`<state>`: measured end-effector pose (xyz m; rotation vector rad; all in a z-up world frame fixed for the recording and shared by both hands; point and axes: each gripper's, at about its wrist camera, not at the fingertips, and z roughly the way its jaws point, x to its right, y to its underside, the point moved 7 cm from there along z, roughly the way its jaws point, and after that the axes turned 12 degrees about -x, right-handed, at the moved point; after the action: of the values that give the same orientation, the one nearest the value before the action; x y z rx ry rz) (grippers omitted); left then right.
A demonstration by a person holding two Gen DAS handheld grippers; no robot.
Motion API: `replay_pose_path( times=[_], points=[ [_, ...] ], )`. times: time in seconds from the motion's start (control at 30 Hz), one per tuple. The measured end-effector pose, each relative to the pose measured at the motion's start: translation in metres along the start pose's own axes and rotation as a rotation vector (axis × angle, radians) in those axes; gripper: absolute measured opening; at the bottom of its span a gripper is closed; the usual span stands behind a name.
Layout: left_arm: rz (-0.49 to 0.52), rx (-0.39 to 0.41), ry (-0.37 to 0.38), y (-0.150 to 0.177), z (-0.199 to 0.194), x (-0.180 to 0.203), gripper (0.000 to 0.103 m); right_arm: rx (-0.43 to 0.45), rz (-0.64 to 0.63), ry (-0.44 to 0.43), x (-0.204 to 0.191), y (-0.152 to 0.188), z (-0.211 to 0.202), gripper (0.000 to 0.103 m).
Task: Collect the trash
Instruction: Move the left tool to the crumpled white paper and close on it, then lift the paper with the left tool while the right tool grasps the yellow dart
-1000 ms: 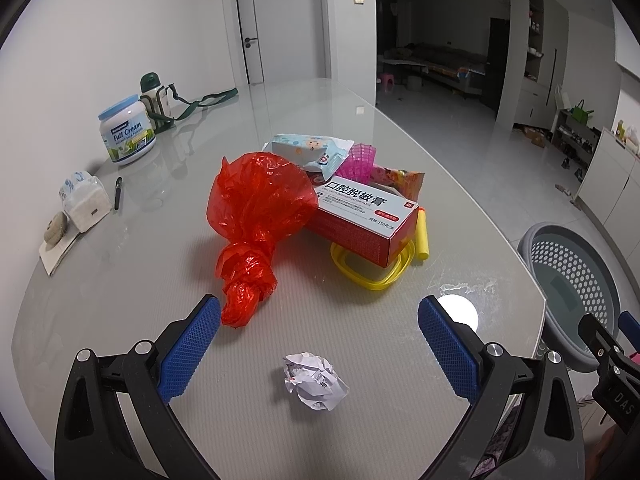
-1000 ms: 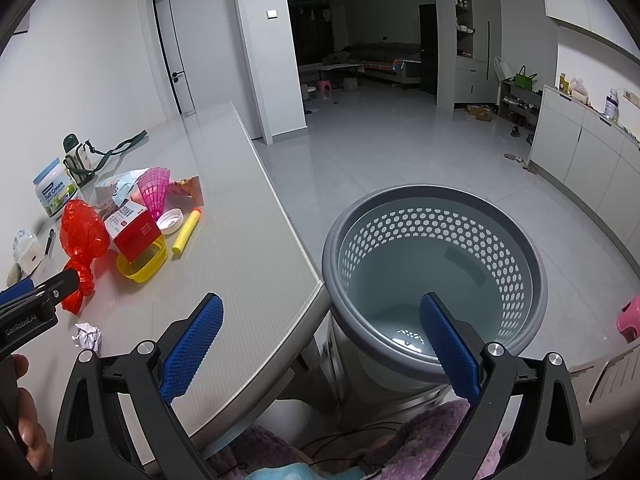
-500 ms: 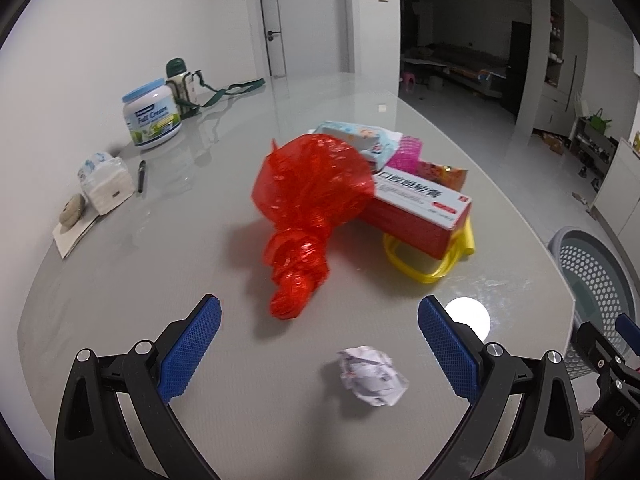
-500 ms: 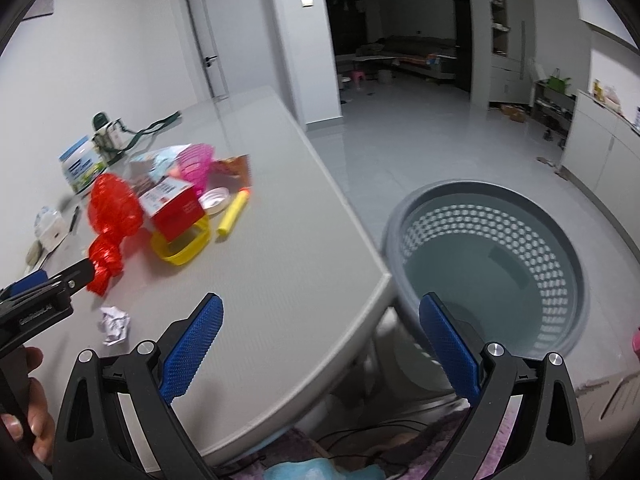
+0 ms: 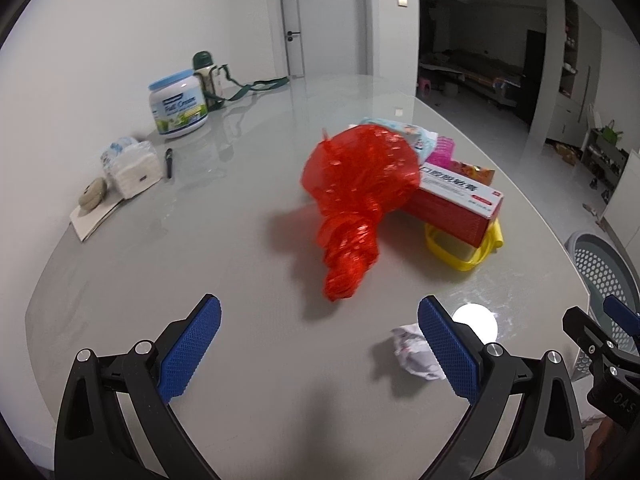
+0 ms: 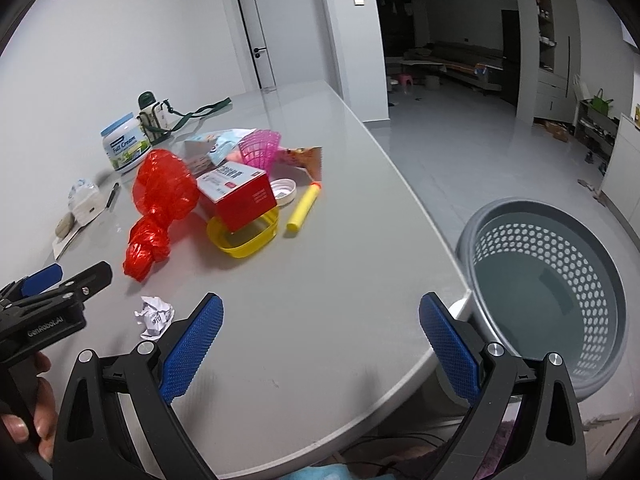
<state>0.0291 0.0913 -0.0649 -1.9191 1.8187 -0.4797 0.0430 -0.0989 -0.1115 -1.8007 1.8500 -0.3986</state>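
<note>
**Both tongs spread wide above the tabletop, crumpled paper beside the left one**

The left tongs [image 5: 318,346] are released, with the two blue pads far apart and nothing between them. They hang over the grey tabletop [image 5: 200,248]. The crumpled paper ball [image 5: 416,354] lies on the tabletop just at the right pad of these tongs, partly hidden behind it and not between the pads. In front of the left tongs lies the red plastic bag [image 5: 356,200], tied in a bundle. To the right of the bag, a red and white box [image 5: 460,204] rests on a yellow container [image 5: 460,252].

The right tongs [image 6: 320,340] are also released and hold nothing. They hang over the near edge of the tabletop. The paper ball [image 6: 154,316] is to the left of their left pad. The grey perforated basket [image 6: 548,288] stands on the floor, to the right of the right tongs and beside the tabletop edge; its inside looks empty.
</note>
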Motion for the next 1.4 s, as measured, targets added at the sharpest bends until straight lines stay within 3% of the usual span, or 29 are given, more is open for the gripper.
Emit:
replay_pose_path(
  times=[0.23, 0.53, 0.8, 0.93, 1.07, 1.3, 1.4],
  points=[
    [-0.029, -0.028, -0.001, 0.015, 0.007, -0.014, 0.097, -0.015, -0.023, -0.015, -0.006, 0.000, 0.010, 0.094],
    [0.064, -0.073, 0.103, 0.024, 0.021, 0.025, 0.097, -0.036, -0.024, -0.018, -0.006, -0.002, 0.020, 0.094],
    [0.084, -0.128, 0.139, 0.028, 0.043, 0.048, 0.095, -0.038, 0.011, -0.011, 0.007, 0.001, 0.016, 0.094],
    [0.100, -0.144, 0.129, 0.029, 0.050, 0.052, 0.082, -0.039, 0.024, -0.010, 0.011, 0.001, 0.016, 0.094],
    [0.104, -0.145, 0.129, 0.028, 0.050, 0.055, 0.078, -0.042, 0.026, -0.008, 0.013, 0.001, 0.017, 0.094],
    [0.119, -0.143, 0.149, 0.026, 0.051, 0.058, 0.044, -0.048, 0.028, -0.007, 0.013, 0.001, 0.020, 0.094],
    [0.113, -0.136, 0.180, 0.025, 0.048, 0.058, 0.038, -0.047, 0.027, -0.008, 0.013, 0.001, 0.020, 0.094]
  ],
)
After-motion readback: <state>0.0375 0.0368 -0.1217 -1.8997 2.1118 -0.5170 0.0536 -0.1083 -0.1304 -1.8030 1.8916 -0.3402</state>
